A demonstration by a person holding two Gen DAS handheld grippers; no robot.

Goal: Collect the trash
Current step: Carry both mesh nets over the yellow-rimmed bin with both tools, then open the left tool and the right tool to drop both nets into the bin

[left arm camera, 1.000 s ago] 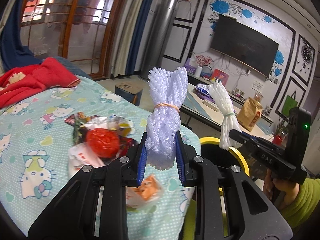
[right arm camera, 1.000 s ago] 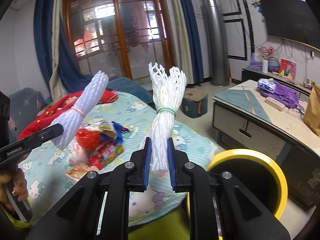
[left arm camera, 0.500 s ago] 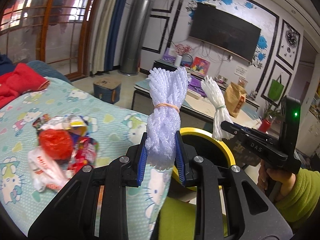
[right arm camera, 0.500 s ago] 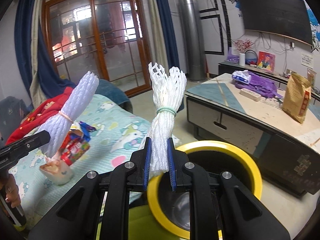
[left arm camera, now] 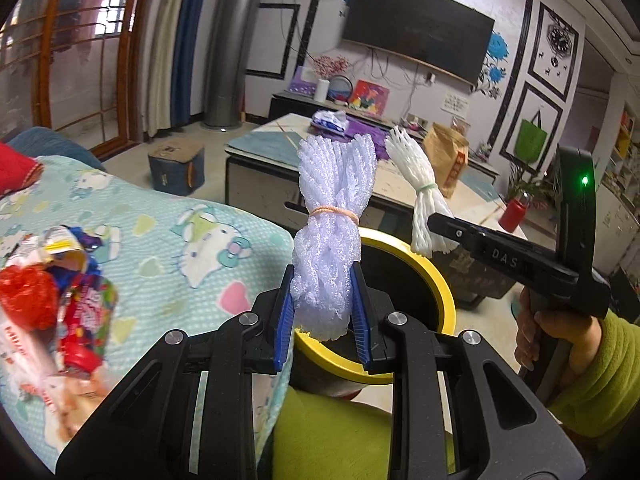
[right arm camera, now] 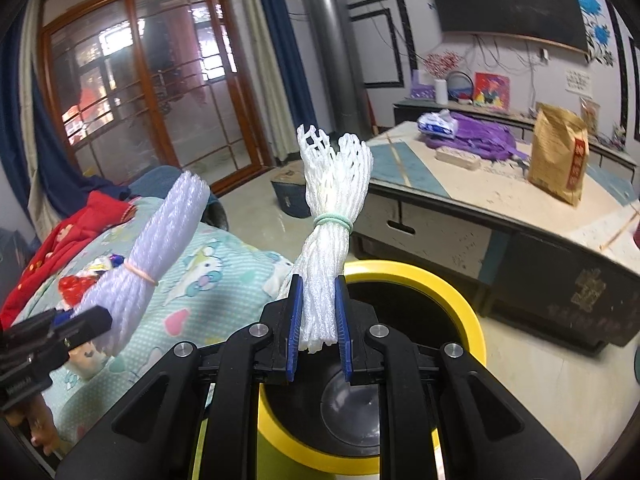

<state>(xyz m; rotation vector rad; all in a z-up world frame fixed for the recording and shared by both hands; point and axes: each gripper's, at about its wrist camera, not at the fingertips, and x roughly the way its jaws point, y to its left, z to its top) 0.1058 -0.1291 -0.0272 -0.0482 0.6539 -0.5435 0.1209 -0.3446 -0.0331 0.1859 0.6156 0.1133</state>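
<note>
My left gripper [left arm camera: 322, 312] is shut on a bundle of white foam netting tied with an orange rubber band [left arm camera: 334, 216], held upright over the near rim of a yellow-rimmed black bin [left arm camera: 438, 280]. My right gripper [right arm camera: 318, 332] is shut on a thinner white foam net bundle with a green band [right arm camera: 332, 208], held above the same bin [right arm camera: 460, 300]. Each gripper and its bundle shows in the other view: the right one [left arm camera: 418, 184] and the left one [right arm camera: 160, 248]. More trash, a red net ball and snack wrappers [left arm camera: 48, 300], lies on the bed.
The bed has a pale green cartoon-print sheet [left arm camera: 168, 248] with a red blanket [right arm camera: 72, 236] at its far end. A low table [right arm camera: 500, 200] with a brown bag [right arm camera: 560, 160] stands behind the bin. A small box [left arm camera: 176, 168] sits on the floor.
Both grippers have swung right, away from the bed and over the yellow bin, each still holding its net bundle. The trash pile has slid to the left edge of the left view.
</note>
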